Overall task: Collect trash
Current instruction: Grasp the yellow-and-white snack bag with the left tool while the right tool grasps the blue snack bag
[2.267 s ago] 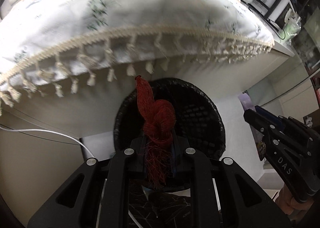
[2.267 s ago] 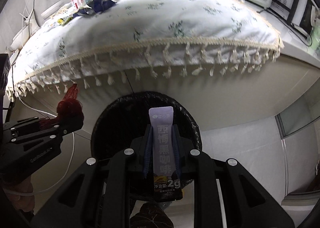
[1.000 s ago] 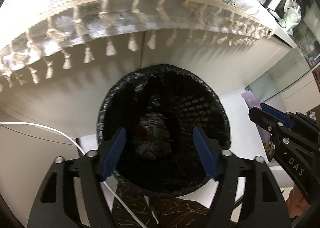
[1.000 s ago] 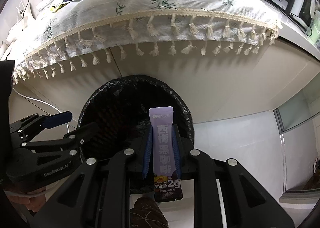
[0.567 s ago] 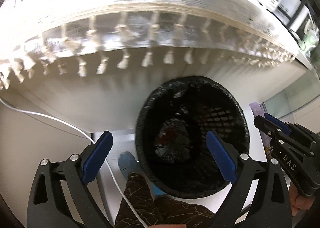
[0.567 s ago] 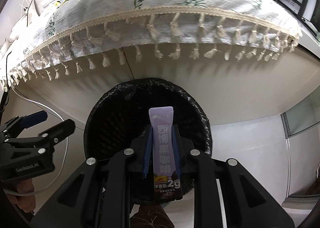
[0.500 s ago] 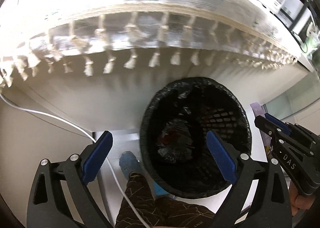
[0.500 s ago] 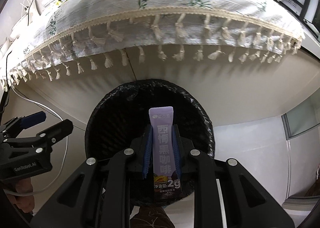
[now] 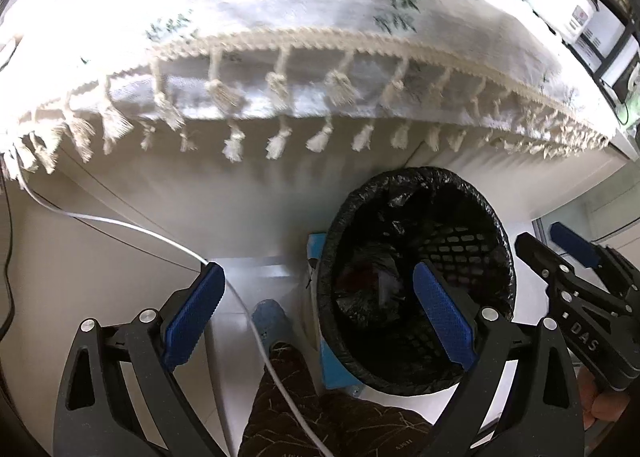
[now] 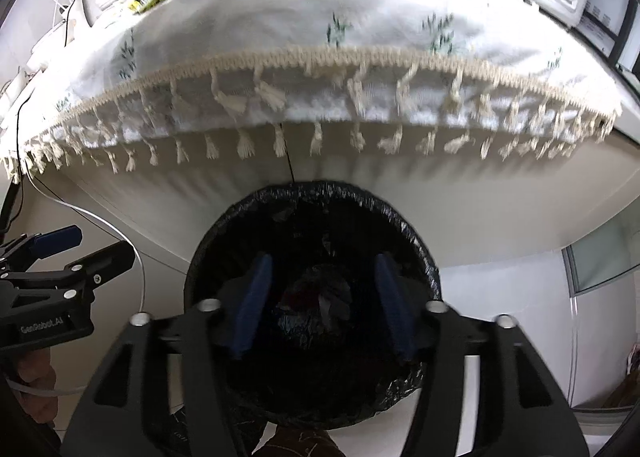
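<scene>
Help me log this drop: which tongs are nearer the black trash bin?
Right. The right tongs hang open directly over the black trash bin; the left tongs, open too, sit off to its left side.

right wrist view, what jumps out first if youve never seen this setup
The black-lined trash bin fills the lower middle, directly under the open right gripper. Above it hangs the white tasselled tablecloth, with wrappers and cartons along its far edge.
</scene>
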Available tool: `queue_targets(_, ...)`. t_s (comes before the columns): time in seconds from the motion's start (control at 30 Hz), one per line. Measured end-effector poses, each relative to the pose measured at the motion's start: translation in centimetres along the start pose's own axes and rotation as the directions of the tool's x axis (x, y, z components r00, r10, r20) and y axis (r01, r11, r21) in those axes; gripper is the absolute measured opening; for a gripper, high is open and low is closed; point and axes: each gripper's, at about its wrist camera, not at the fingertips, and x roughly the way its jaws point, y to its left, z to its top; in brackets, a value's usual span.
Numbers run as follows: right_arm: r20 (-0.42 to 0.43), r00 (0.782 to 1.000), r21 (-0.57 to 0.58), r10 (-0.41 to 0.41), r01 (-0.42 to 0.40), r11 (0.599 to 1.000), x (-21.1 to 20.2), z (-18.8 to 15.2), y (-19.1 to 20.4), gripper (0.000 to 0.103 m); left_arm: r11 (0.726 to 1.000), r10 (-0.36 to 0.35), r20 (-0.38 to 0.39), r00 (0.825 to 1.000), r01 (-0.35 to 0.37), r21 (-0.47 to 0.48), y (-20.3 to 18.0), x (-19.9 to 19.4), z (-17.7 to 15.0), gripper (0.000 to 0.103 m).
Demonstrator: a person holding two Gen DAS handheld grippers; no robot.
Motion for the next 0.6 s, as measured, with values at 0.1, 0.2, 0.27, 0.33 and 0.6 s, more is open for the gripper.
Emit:
queue_targets(0.1,0.017,1.0,-0.004,-0.006,0.006,1.0,-1.3,1.1,0.0,0.075,1.0,0.002,0.003,1.0,-0.002,-0.01,0.6,-1.0,1.2,0.094)
queue_targets(0.2,0.037,0.999,-0.008,-0.01,0.011,1.0,-2.4,2.6,0.6,0.081,1.0,0.004,0.018,1.0,-0.003,-0.019,1.3,-2.4,2.5,0.094)
queue_targets(0.27,0.055,0.998,-0.003,-0.007,0.007,1.0,-3.4,3.6,0.8,0.085,1.0,0.004,0.034,0.999,-0.003,-0.023,1.6,-3.3,3.4,0.094)
queue_targets(0.33,0.067,0.998,0.004,-0.003,0.003,1.0,-4.3,4.5,0.6,0.087,1.0,0.008,0.045,0.999,-0.007,-0.031,1.9,-4.1,4.6,0.094)
queue_targets(0.6,0.101,0.995,0.019,0.011,-0.013,1.0,-6.5,8.7,0.1,0.09,0.999,0.014,0.082,0.997,-0.01,-0.051,3.6,-6.5,9.3,0.093)
